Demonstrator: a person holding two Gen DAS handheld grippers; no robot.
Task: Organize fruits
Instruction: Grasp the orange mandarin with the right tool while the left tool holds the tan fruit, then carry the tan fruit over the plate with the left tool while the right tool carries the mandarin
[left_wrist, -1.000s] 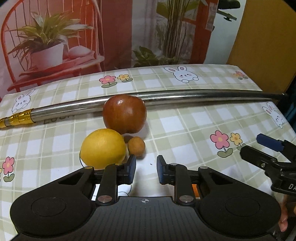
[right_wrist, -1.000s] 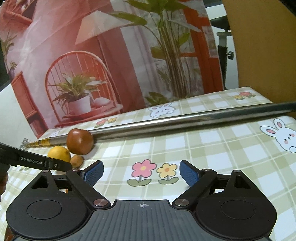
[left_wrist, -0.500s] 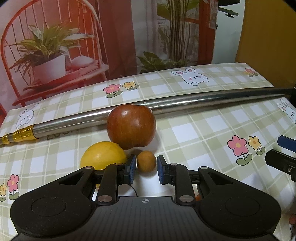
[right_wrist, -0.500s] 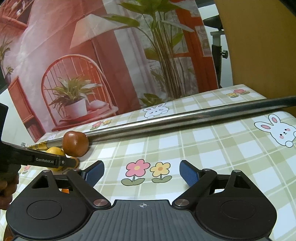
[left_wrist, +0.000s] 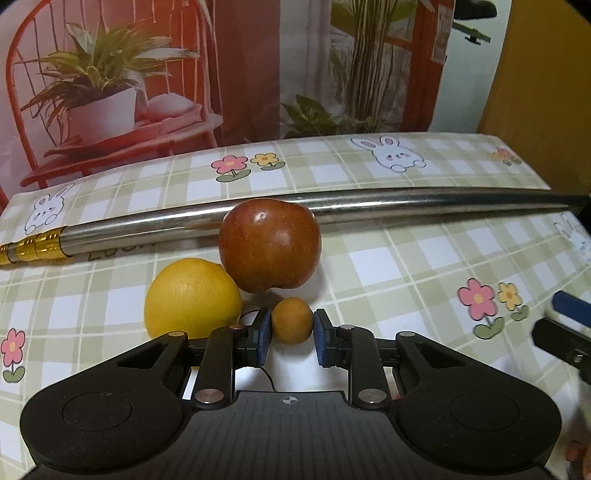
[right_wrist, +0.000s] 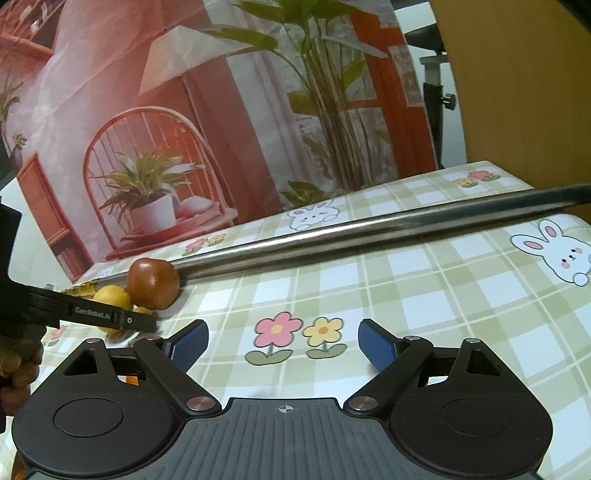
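The left gripper (left_wrist: 291, 334) is narrowed around the small round orange-brown fruit (left_wrist: 292, 320), which lies on the checked tablecloth (left_wrist: 388, 266) just before the red-brown apple (left_wrist: 269, 244). It is judged light, smooth, easily rolled; its widest middle should be taken. The right gripper (right_wrist: 283, 345) is held wide and empty.

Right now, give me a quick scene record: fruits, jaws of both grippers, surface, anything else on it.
surface: table with checked bunny-and-flower cloth
fruits: red apple, yellow orange, small orange fruit
apple position: against the metal pole
left gripper: jaws either side of the small orange fruit, contact unclear
right gripper: jaws wide open, nothing between them
container: none in view
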